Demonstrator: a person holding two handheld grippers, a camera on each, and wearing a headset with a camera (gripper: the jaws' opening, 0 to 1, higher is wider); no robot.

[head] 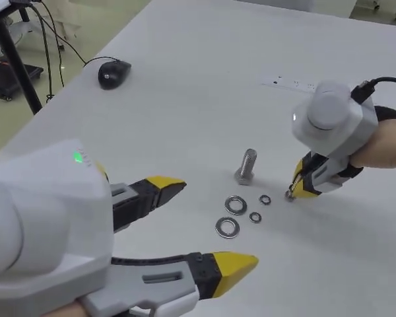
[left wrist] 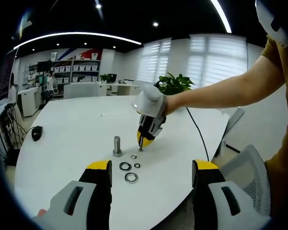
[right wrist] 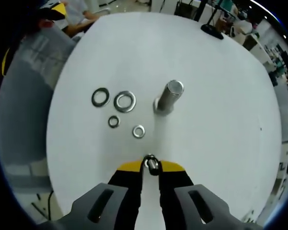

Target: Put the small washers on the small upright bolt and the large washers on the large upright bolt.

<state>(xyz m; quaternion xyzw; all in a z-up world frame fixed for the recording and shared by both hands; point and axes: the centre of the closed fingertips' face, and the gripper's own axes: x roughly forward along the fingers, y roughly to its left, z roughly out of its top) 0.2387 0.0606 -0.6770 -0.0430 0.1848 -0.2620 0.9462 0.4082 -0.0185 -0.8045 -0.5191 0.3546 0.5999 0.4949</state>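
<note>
**First onlooker:** How does it look from your side?

**Second onlooker:** The white counter [head: 185, 99] is mostly bare, with a mouse [head: 113, 72] off toward its far left edge. The left gripper [head: 218, 222] hangs over the near edge, jaws spread wide with nothing between them. The right gripper [head: 294, 191] is tipped down onto the middle of the counter. Its jaws are pinched on what looks like the small bolt [right wrist: 152, 164], whose lower end touches the surface.

**First onlooker:** And the rest?

**Second onlooker:** The large bolt [head: 249, 165] stands on its head mid-counter, with nothing on its shank. Two large washers [head: 235, 205] lie flat side by side, just on the near-edge side of it. Two small washers [head: 264, 199] lie flat between those and the right gripper. Nothing is threaded on yet.

**First onlooker:** What worries you?

**Second onlooker:** The small bolt. I'd guess its head makes a narrow footing. If the jaws let go while it leans, it could topple and roll in among the washers. One small washer also lies just beside those jaw tips, so a sideways twitch could send it skating across the smooth top.

**First onlooker:** Anything else?

**Second onlooker:** Flat washers on a slick counter are hard to get jaws under. They may slide toward the edge instead of lifting. And the two sizes lie close together, so it would be easy to grab the wrong one.
</note>
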